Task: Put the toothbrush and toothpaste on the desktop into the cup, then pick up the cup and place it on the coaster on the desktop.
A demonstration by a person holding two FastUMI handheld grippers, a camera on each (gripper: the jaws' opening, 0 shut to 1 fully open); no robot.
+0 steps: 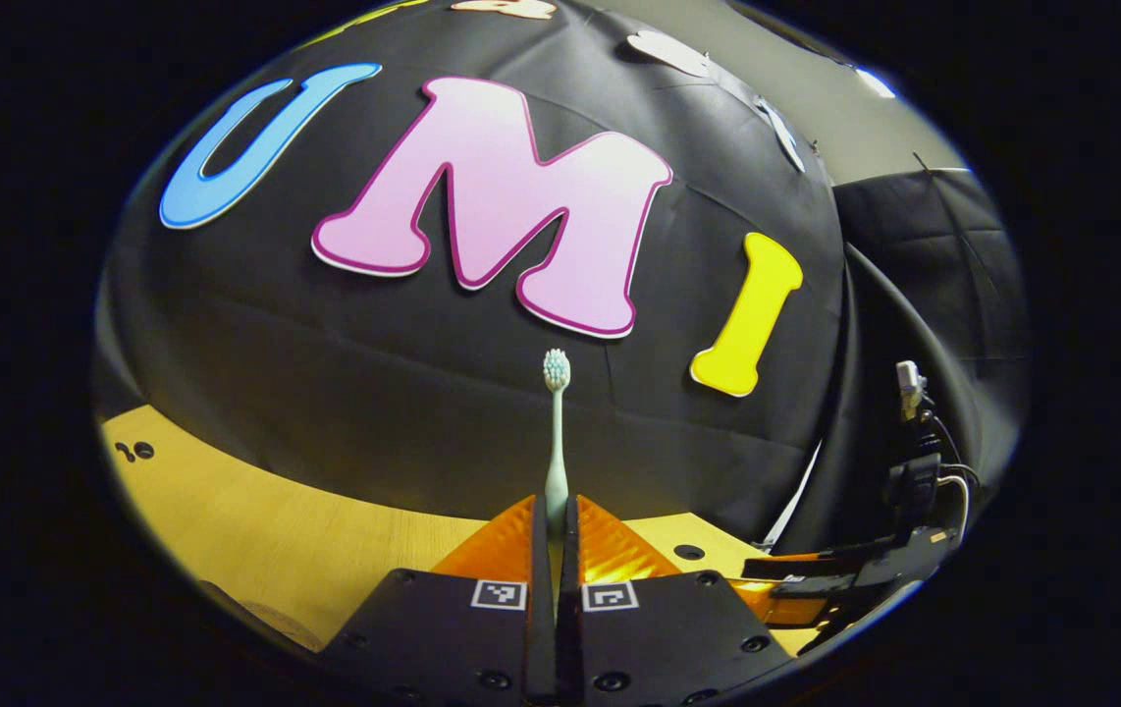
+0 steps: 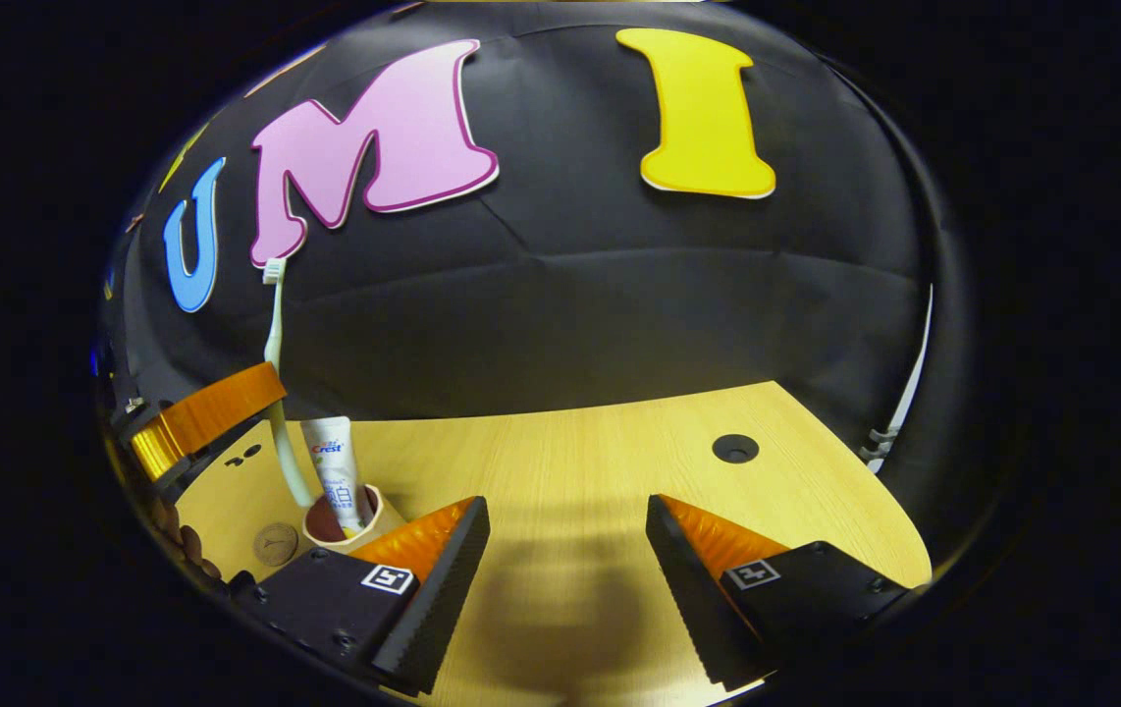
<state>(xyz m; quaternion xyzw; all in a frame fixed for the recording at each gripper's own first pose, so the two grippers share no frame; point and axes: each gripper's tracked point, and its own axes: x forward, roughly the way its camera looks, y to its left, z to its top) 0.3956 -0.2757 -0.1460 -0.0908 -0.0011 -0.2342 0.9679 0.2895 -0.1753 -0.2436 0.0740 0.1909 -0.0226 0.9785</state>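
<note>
The left gripper [image 1: 554, 550] is clamped on the handle of a pale mint-green plastic toothbrush [image 1: 556, 442], both orange fingers pressed together around it, and the brush stands nearly upright with its white bristled head at the top. From the right gripper view the same toothbrush [image 2: 278, 393] hangs with its long axis close to vertical, its lower end dipping into the small tan round cup [image 2: 376, 511] that sits on the light wooden desktop [image 2: 600, 471]; a white toothpaste tube [image 2: 337, 471] already stands in that cup, leaning just beside the brush handle. So the cup lies straight below the left gripper, along the brush's own axis, and the coming move looks like a short lowering and release. The right gripper [image 2: 568, 550] hovers with its fingers wide apart and nothing between them, near the cup but off to one side. A small round brown coaster [image 2: 276, 543] lies on the desktop just beside the cup.
</note>
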